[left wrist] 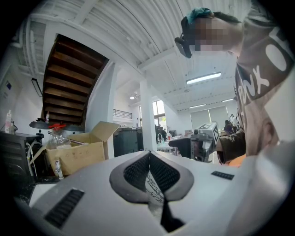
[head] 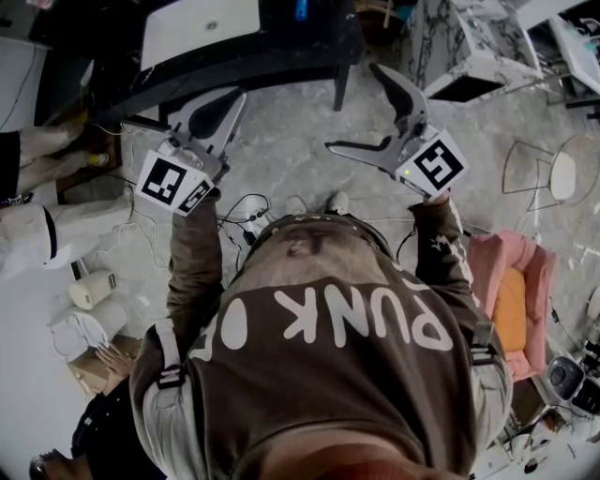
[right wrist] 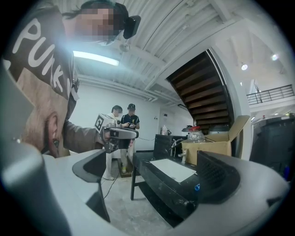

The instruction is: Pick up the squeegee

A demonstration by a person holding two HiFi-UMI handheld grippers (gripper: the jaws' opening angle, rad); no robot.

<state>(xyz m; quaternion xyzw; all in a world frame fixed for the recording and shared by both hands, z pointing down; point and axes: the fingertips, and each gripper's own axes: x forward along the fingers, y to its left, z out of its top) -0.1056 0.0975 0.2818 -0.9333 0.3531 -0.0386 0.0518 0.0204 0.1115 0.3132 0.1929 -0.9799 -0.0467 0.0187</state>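
While the person stands on the pale marbled floor facing a black table, both grippers are held out level in front of the chest, pointing toward the table and well apart from each other. The left gripper has its jaws closed. In its own view the two ribbed pads meet at their tips with nothing caught between them. The right gripper stands with its jaws spread wide and empty. Its view looks out between them at a corner of the table, which lies beyond the tips and is not touched. On the tabletop lies a white sheet. Behind the table stand an open cardboard box and a clear bottle with a red top. No view shows the squeegee plainly. A small blue object lies at the table's edge (it also shows as a blue speck just beside the right jaw in the right gripper view), but I cannot tell whether that is the squeegee. Neither gripper touches it. A pink armchair stands off to the person's right. Two other people stand beyond the table's end in the right gripper view.
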